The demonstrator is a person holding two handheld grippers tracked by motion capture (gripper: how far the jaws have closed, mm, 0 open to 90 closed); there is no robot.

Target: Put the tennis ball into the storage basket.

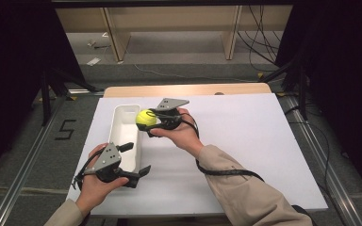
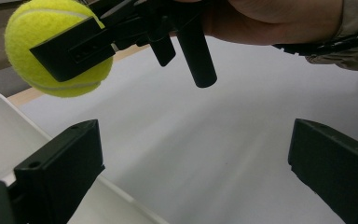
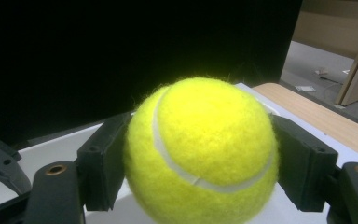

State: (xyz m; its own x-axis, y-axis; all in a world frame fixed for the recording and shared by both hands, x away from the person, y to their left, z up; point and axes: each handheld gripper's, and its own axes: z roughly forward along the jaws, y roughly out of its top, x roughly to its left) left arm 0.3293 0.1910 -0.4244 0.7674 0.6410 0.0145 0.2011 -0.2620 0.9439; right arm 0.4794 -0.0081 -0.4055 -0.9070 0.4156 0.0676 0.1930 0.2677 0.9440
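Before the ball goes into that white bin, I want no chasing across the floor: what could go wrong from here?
1. The tennis ball hangs over the white bin's right rim, not its middle; released now, it might clip the rim and roll off.
2. The right hand-held gripper pinches only its sides, so it might slip.
3. The open left hand-held gripper straddles the bin's near end and could nudge it.

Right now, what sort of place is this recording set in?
Probably a lab or recording workspace: a white-covered table between dark curtains, loose cables on the floor, and a taped numeral beside a floor rail.
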